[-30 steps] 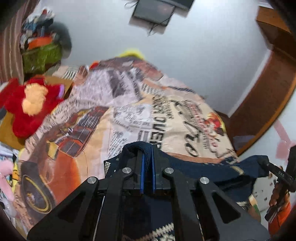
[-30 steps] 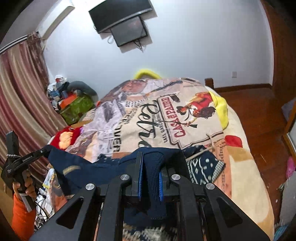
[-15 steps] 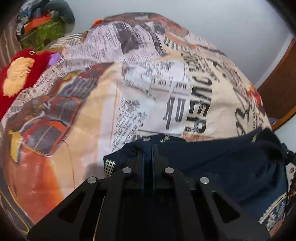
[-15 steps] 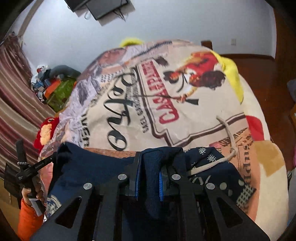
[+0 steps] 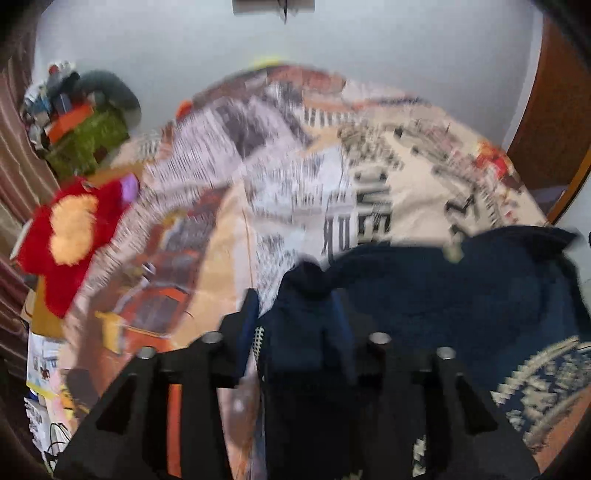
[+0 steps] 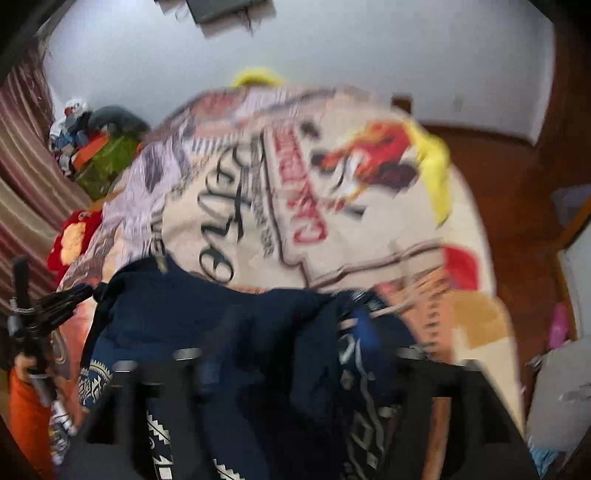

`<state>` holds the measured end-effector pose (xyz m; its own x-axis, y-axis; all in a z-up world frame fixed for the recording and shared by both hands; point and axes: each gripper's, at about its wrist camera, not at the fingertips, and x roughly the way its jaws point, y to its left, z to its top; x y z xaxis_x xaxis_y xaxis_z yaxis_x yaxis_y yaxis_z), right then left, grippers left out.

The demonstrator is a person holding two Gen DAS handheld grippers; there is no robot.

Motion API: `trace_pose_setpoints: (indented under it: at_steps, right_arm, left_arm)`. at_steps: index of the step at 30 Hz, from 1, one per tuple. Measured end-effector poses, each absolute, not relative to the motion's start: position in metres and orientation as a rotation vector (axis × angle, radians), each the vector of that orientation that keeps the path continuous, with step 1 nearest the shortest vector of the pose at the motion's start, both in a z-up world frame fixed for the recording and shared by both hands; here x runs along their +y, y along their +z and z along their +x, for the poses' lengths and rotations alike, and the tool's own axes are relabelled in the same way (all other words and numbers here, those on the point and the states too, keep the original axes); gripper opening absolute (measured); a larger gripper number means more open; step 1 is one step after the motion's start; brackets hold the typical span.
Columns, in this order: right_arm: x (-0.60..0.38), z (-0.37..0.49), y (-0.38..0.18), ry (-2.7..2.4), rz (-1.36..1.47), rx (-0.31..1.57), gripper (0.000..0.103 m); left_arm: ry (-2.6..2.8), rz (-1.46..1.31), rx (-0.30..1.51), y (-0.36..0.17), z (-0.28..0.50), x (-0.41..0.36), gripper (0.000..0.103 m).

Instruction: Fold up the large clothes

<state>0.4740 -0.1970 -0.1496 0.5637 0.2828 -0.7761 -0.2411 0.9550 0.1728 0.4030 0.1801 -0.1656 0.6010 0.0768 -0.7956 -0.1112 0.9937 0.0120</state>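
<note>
A dark navy garment with a cream pattern lies bunched on the near end of the bed, over a printed blanket. My left gripper hangs over the garment's left corner. Its jaws are opening; a fold of navy cloth stands loose between them, with a gap at the left pad. In the right wrist view the same garment spreads across the bed. My right gripper is over its right corner, jaws opening wide, cloth slack between the blue pads. The left gripper shows there too, held by a hand in an orange sleeve.
A red plush toy lies at the bed's left side, beside a green box piled with things and a striped curtain. A yellow pillow sits at the bed's right edge, above a wooden floor. A screen hangs on the wall.
Both grippers were shut on the navy garment's corners and held it up; they sank toward the bed, and now both jaws have spread and the cloth lies slack on the blanket.
</note>
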Motion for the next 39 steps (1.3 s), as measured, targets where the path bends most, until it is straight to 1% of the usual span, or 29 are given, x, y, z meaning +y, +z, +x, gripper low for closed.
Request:
trace_pose_setpoints:
  at_steps: [1, 4, 7, 10, 12, 14, 20, 25, 27, 29, 32, 39]
  right_arm:
    - [-0.197, 0.468, -0.141, 0.316, 0.039, 0.902, 0.073]
    - [-0.192, 0.453, -0.122, 0.326, 0.017, 0.88, 0.073]
    - [-0.178, 0.435, -0.11, 0.357, -0.014, 0.856, 0.075]
    - [-0.152, 0.415, -0.104, 0.404, -0.077, 0.82, 0.081]
    - [-0.135, 0.403, -0.104, 0.438, -0.112, 0.805, 0.083]
    - [-0.117, 0.393, -0.109, 0.476, -0.145, 0.806, 0.086]
    - [-0.069, 0.378, -0.144, 0.565, -0.256, 0.861, 0.088]
    - [-0.051, 0.383, -0.194, 0.579, -0.34, 1.014, 0.088]
    - [-0.054, 0.384, -0.209, 0.582, -0.338, 1.069, 0.09]
    - [-0.059, 0.384, -0.218, 0.593, -0.329, 1.111, 0.096]
    - [-0.068, 0.381, -0.22, 0.612, -0.325, 1.133, 0.101]
    - [-0.082, 0.369, -0.22, 0.616, -0.328, 1.143, 0.102]
  left_arm:
    - [0.106, -0.042, 0.891, -0.153, 0.395, 0.179, 0.053]
    - [0.08, -0.052, 0.842, -0.128, 0.382, 0.174, 0.057]
    - [0.031, -0.058, 0.809, -0.112, 0.368, 0.162, 0.068]
    - [-0.028, -0.044, 0.789, -0.105, 0.354, 0.143, 0.07]
    - [-0.065, -0.029, 0.792, -0.105, 0.348, 0.13, 0.073]
    - [-0.103, -0.017, 0.807, -0.112, 0.342, 0.116, 0.076]
    - [-0.169, 0.019, 0.934, -0.158, 0.342, 0.085, 0.077]
    - [-0.184, -0.016, 1.079, -0.211, 0.348, 0.08, 0.078]
    - [-0.191, -0.038, 1.092, -0.223, 0.344, 0.081, 0.081]
    - [-0.175, -0.037, 1.063, -0.227, 0.336, 0.081, 0.088]
    - [-0.179, -0.051, 1.056, -0.23, 0.328, 0.082, 0.088]
    - [-0.178, -0.093, 1.066, -0.23, 0.314, 0.091, 0.088]
